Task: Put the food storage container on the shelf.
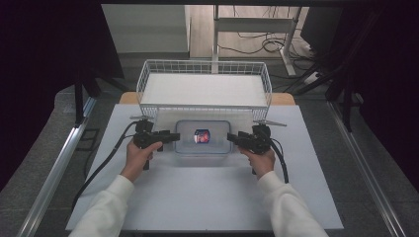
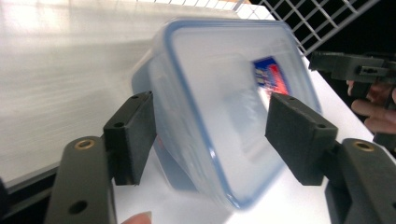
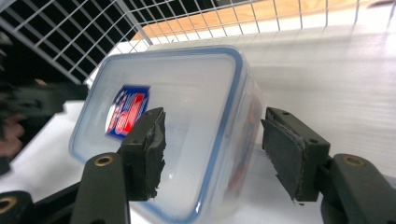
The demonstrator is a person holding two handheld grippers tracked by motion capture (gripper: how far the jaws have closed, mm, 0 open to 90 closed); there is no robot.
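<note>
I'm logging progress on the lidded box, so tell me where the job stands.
Done: both grippers are at the clear plastic container, the left gripper at one short end and the right gripper at the other. In hand: the jaws stand open astride each end, not clamped. Left: closing, lifting, and perhaps moving it to the wire basket behind.

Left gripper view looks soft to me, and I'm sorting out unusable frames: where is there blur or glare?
Left gripper view: container edges smeared, table streaked and glary. Right gripper view: container sharper, bright table sheen. High view: dim, dark surroundings.
</note>
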